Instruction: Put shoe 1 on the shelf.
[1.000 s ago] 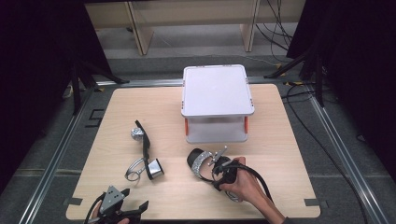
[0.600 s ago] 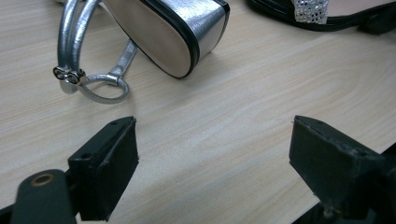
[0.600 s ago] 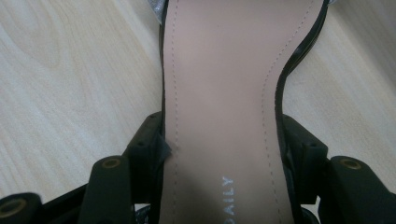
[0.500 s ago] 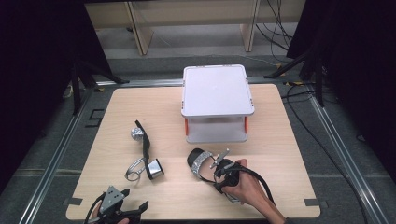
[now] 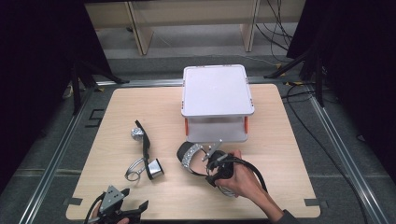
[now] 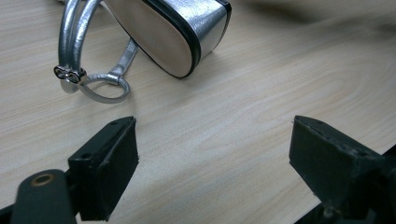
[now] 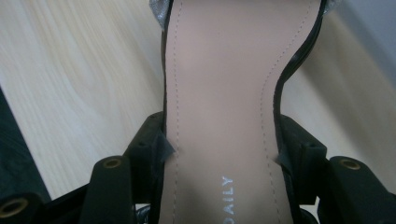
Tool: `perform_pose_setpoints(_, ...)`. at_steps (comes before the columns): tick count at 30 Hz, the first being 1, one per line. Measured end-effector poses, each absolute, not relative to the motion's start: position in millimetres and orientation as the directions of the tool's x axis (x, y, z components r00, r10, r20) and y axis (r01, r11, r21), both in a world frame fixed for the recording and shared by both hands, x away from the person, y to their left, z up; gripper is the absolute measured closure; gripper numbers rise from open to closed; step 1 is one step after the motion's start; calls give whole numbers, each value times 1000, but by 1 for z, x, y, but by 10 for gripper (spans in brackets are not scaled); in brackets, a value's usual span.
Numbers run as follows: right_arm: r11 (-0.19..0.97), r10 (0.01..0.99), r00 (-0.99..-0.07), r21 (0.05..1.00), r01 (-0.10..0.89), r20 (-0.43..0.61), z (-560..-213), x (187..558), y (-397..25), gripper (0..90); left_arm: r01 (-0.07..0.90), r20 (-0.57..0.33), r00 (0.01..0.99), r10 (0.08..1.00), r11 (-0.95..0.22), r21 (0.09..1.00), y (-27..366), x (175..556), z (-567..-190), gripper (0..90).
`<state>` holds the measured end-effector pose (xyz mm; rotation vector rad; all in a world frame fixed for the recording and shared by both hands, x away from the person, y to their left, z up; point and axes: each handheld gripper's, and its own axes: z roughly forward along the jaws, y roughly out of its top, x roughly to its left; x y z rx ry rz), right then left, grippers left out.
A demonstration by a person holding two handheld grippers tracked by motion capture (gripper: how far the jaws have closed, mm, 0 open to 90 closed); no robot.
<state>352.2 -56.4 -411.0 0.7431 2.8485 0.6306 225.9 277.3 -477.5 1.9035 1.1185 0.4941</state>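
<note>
Right gripper view puts us right on top of the action: the right tool [image 7: 219,154] has its two black jaws clamped on the sides of a sandal [image 7: 224,93], pinkish insole facing the camera, the letters "DAILY" stamped near the bottom edge. High view places that same sandal [image 5: 189,155] on the desk [image 5: 280,140], just in front of the white box [image 5: 217,91], with the right tool [image 5: 212,161] and the person's hand [image 5: 238,179] behind it, and it shows a sparkly strap the close view crops out.

Over to the second sandal [image 5: 144,154], lying left of centre, well apart from the first. Left gripper view catches its silver block heel [image 6: 187,28] and looped buckle strap [image 6: 88,70] resting on the wood, ahead of the left tool [image 6: 212,154], whose jaws stand wide apart with nothing between them. High view has the left tool [image 5: 123,207] at the desk's near edge.

Count: two sandals, one lidded box, two tools.
</note>
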Motion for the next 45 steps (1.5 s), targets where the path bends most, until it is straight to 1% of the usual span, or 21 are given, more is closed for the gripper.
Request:
perform_pose_setpoints(7,771,465,-885,483,416,19,-374,363,-29,429,514,-79,523,848,-240,824,278,226,-478,152)
perform_pose_setpoints(10,768,448,-894,505,395,17,-356,371,-17,430,520,-78,517,852,-240,820,278,226,-477,151)
perform_pose_setpoints(16,753,452,-892,534,385,5,-318,388,4,430,518,-80,519,851,-238,821,278,226,-478,152)
perform_pose_setpoints(20,730,479,-878,555,400,4,-293,403,13,430,515,-81,526,846,-241,823,277,226,-478,152)
perform_pose_setpoints(23,721,491,-871,572,392,-22,-280,416,18,430,515,-82,528,846,-241,822,278,225,-478,152)
perform_pose_setpoints(25,704,522,-853,570,425,-9,-271,426,19,430,512,-77,530,844,-246,823,278,226,-477,152)
perform_pose_setpoints(29,676,572,-820,577,459,-17,-258,454,16,430,512,-82,534,842,-244,824,278,226,-478,152)
perform_pose_setpoints(34,613,666,-746,558,559,14,-250,487,6,430,512,-86,532,842,-239,825,278,226,-478,152)
perform_pose_setpoints(38,565,733,-680,544,620,14,-251,514,-6,429,514,-88,533,842,-239,824,278,226,-478,152)
perform_pose_setpoints(42,478,808,-587,532,699,45,-254,538,-17,429,507,-88,540,837,-240,828,278,226,-478,152)
perform_pose_setpoints(45,439,837,-544,519,733,61,-258,549,-21,429,513,-88,538,838,-243,823,277,226,-478,152)
